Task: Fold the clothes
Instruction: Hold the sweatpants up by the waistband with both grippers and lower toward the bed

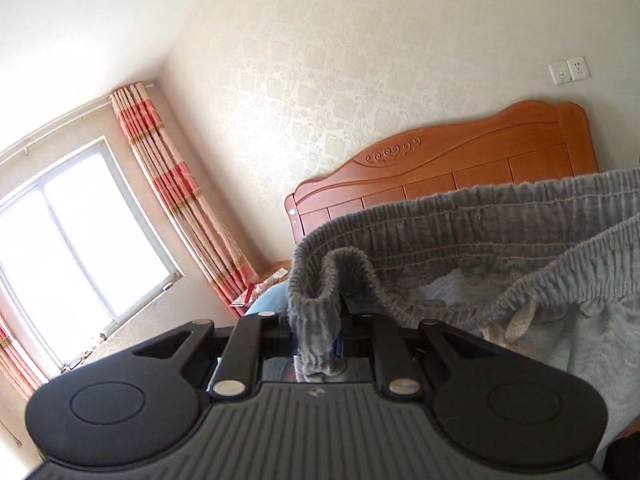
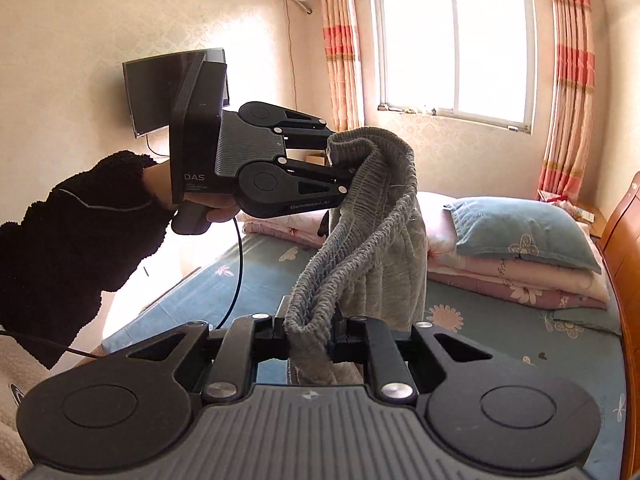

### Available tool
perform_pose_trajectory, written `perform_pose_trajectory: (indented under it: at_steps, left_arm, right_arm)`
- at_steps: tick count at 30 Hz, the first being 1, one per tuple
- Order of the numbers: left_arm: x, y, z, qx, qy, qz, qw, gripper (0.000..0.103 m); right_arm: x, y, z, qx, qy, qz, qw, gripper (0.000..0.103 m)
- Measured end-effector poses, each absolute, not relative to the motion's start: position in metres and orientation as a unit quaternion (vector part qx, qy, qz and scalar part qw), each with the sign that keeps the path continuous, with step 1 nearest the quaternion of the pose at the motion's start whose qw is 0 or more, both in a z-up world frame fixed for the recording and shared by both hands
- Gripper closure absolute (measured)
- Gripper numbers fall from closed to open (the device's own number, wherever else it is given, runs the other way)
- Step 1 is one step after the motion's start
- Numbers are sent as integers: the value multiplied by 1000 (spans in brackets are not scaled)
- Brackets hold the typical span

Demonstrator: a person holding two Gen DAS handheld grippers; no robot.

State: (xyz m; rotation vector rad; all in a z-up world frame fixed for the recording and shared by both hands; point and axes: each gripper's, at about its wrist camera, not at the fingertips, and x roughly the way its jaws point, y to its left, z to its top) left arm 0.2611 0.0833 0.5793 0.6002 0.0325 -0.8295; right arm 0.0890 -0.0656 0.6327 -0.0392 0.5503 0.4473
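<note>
Grey trousers [image 1: 460, 248] with an elastic waistband hang in the air between both grippers. My left gripper [image 1: 316, 336] is shut on one end of the waistband; it also shows in the right wrist view [image 2: 340, 156], held by a hand in a black sleeve. My right gripper [image 2: 310, 338] is shut on the other end of the waistband [image 2: 360, 248]. The band sags between the two grips, and the trouser legs drop below, above the bed. A cream drawstring [image 1: 516, 324] shows inside the waist.
Below lies a bed with a blue flowered sheet [image 2: 500, 332], a blue pillow [image 2: 516, 232] on folded pink quilts [image 2: 520, 280] and a wooden headboard [image 1: 460, 176]. A window [image 2: 456, 44] with striped curtains, a wall TV [image 2: 160, 88] and a cable [image 2: 236, 272] are around.
</note>
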Motion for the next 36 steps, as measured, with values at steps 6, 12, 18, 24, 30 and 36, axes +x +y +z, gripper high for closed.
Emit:
perform_pose_trajectory:
  at_steps: [6,12,18,24,30,36]
  left_arm:
    - [251,83,626,262,-35,-385,884,89]
    - [247,66,622,272,-32,-400,875,89]
    - [267,26,524,315,81,-436,839,89]
    - [293,-4,391,337,221,-455,794,89]
    - [314,-39,291,371,323,-441,751,89]
    - [326,-81,253,368,361,-415,750,89]
  right_arm:
    - [70,-61,673,-32,198,221,954,85]
    - [61,-68,675,-25,173,228,958,85]
    - [84,-92,593,34,286,220,932,85]
    - [114,-127,452,117,427,184,878,85]
    - [137,-170,325,188,503,130,834,85]
    - [162,-232,255,247,522,97,811,85]
